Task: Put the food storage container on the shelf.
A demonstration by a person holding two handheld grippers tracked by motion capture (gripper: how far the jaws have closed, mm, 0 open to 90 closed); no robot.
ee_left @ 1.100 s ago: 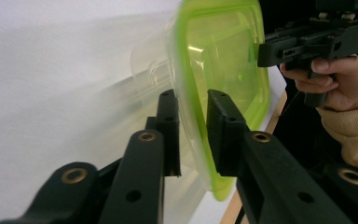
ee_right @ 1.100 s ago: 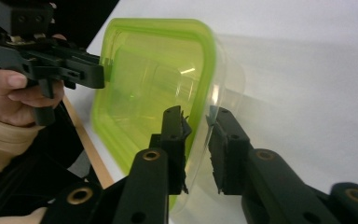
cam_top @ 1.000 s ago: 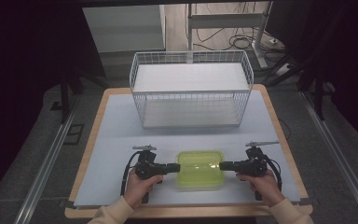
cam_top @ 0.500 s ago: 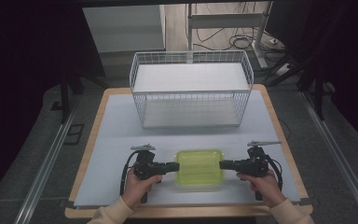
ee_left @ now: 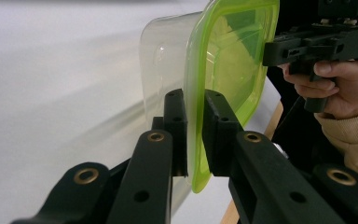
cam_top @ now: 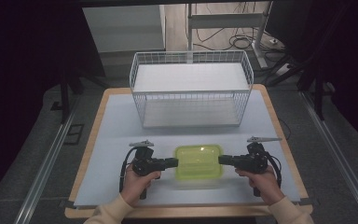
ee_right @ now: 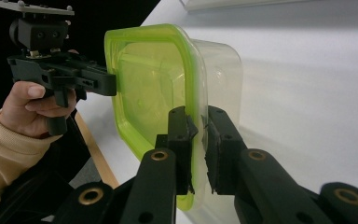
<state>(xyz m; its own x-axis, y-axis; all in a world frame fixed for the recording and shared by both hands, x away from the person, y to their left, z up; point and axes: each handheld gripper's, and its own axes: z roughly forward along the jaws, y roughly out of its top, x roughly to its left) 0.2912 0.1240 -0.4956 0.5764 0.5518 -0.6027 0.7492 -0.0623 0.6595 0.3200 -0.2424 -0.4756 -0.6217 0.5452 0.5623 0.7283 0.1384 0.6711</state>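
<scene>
Tools (cam_top: 173, 163) (cam_top: 222, 160) clamp an unlabelled green-lidded container (cam_top: 199, 161) by its rim.

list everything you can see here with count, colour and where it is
container: 1, clear tub with a lime-green lid, near edge of the table, gripped at both ends by the rim
wire basket: 1, white, far side of the table, behind the container
table: 1, pale grey-white top with a wooden edge, centre of the high view
cables: several, dark, on the floor behind the table
left gripper: 1, black, shut on the container's left rim
right gripper: 1, black, shut on the container's right rim
hands: 2, in cream sleeves, one on each gripper handle
</scene>
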